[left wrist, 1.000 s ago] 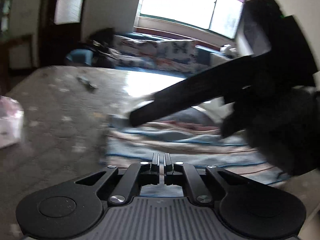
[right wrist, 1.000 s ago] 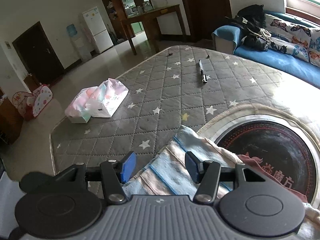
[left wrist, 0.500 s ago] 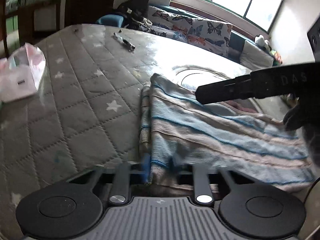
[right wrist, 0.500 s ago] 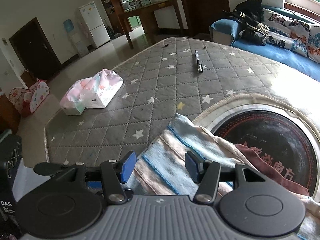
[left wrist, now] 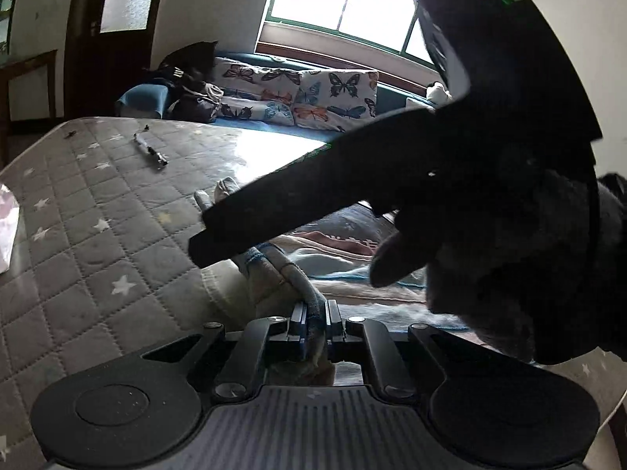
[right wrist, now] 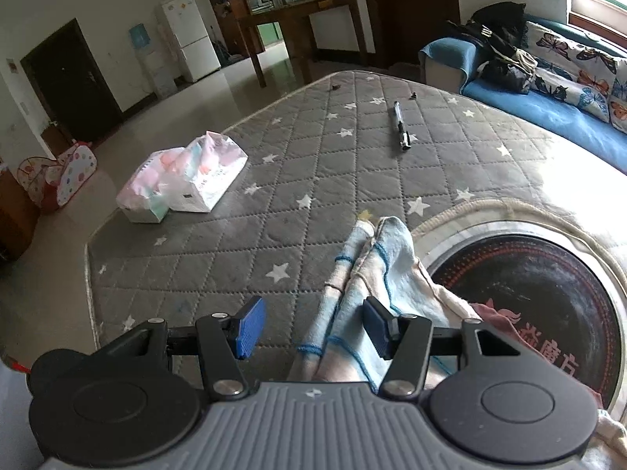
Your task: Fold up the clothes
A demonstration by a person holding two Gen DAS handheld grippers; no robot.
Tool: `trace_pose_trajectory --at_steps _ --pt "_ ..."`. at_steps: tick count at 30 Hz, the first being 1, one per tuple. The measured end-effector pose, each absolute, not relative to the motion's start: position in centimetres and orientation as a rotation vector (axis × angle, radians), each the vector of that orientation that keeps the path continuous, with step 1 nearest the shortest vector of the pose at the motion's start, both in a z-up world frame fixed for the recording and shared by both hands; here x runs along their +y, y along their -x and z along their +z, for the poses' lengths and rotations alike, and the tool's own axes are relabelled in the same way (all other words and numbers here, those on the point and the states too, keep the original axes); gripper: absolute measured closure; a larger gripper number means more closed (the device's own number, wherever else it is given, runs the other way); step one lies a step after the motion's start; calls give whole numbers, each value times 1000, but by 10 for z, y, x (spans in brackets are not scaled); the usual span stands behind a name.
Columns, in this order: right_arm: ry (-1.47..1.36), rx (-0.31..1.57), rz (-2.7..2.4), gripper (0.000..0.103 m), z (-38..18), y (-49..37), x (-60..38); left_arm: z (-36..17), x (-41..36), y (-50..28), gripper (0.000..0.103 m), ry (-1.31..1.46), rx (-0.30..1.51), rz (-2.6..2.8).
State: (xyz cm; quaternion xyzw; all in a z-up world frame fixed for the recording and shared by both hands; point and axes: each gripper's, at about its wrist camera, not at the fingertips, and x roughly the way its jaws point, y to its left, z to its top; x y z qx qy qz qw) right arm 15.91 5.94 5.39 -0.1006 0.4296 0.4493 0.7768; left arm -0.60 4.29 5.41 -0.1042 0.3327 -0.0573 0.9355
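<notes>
Two grippers are at work over the striped cloth (right wrist: 376, 270), which lies bunched on the grey star-quilted mattress (right wrist: 298, 164), partly draped over a round dark disc with red lettering (right wrist: 529, 286). Your left gripper (left wrist: 315, 323) has a gathered ridge of that cloth pinched between its pads; the jaws are closing on it, nearly together, and the fabric rises out of them as a narrow fold. Your right gripper (right wrist: 313, 327) stands about half open. The cloth runs up between its blue pads (right wrist: 250, 327); the right-hand pad touches or sits just beside the fabric, while the left-hand pad is clear of it, so nothing is gripped there. In the left wrist view, the right gripper's dark body and your gloved hand (left wrist: 490, 258) fill most of the right side, just above the cloth. Farther up the mattress you have a pen (right wrist: 400, 127) lying well apart from the cloth, and a soft pack of tissues (right wrist: 188, 178) near the left edge. A blue sofa with butterfly cushions (right wrist: 548, 90) stands beyond the mattress.
</notes>
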Motion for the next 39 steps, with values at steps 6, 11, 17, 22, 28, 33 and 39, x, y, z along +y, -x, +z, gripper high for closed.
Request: trace_pose_trajectory --at_steps 6,11,17,22,28,33,39 --pt "277 910 924 67 48 -157 56 56 22 2 93 171 674 -162" --pt "240 889 888 93 45 -157 33 61 20 9 58 162 661 -251" --pt "90 875 795 96 48 -160 -36 69 25 19 31 165 608 -334" --pt "-20 866 710 96 50 -160 -103 68 22 15 20 171 622 -339" --pt "-128 842 628 96 50 -153 -178 61 3 9 20 145 666 -355" --pt "-201 833 555 96 40 -146 -229 56 -13 5 20 121 704 -356" --pt "-220 843 544 96 28 -152 -255 49 -29 -3 20 99 747 -360"
